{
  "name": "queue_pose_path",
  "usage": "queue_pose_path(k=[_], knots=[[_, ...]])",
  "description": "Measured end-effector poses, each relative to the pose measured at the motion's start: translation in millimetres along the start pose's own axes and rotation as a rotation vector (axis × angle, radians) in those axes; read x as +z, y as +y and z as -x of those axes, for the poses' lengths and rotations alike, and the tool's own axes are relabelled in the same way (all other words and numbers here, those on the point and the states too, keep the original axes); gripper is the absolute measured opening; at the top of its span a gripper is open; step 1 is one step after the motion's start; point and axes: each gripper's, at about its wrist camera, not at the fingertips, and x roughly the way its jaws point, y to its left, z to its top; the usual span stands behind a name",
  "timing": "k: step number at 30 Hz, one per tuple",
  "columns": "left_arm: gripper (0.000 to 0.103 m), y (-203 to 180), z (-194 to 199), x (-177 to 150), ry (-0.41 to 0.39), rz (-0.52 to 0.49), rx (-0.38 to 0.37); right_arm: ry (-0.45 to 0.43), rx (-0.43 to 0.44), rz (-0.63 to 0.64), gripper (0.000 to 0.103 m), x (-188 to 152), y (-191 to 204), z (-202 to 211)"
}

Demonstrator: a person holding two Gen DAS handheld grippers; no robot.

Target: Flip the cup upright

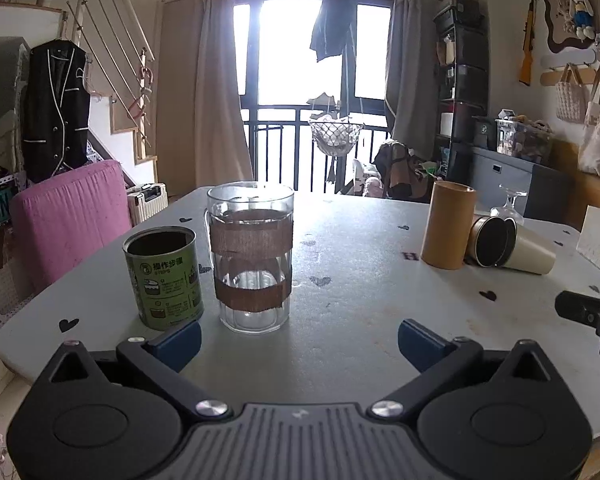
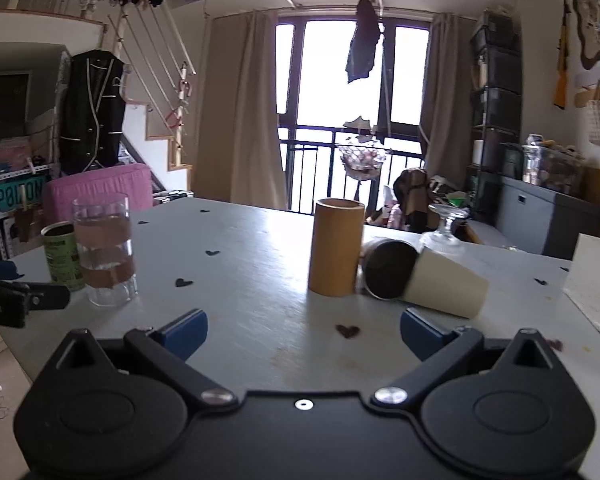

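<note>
From the left wrist view, the left gripper [image 1: 299,340] hangs low over the near edge of the bench [image 1: 360,280], its blue fingers [image 1: 178,343] spread wide with nothing between them. Just ahead, toward the left edge, stand a green can [image 1: 163,278] and a clear glass mug [image 1: 251,257] banded with brown tape, side by side and both mouth-up, so neither seems to need turning. The cream cup [image 1: 514,249] lies on its side toward the far right corner, dark mouth facing this camera, close against an upright tan tube [image 1: 449,225]; an upturned stemmed glass [image 1: 509,202] sits behind it. The right gripper [image 1: 590,316] shows at the right edge of this view, too little of it to judge here.

From the right wrist view, the right gripper [image 2: 303,334] also rests near the near edge with its fingers [image 2: 422,330] wide apart and empty, pointed between the tan tube [image 2: 336,246] and the cream cup [image 2: 424,280]. The cup lies tipped, its mouth toward the tube and its base toward the right edge. This side is much closer to it, so the right hand looks the likelier one to take it. The open fingers suit an approach; the tube beside the mouth leaves little room, so a grip on the body seems safer. The left gripper [image 2: 20,296] pokes in at the left.
</note>
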Motion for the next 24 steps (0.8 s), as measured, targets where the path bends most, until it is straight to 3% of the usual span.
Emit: queue_pose_path(k=[24], knots=[[0.103,-6.3,7.4,-1.3,-0.017,-0.023,-0.001,0.013,-0.049,0.017,0.103,-7.7,-1.5,7.5]])
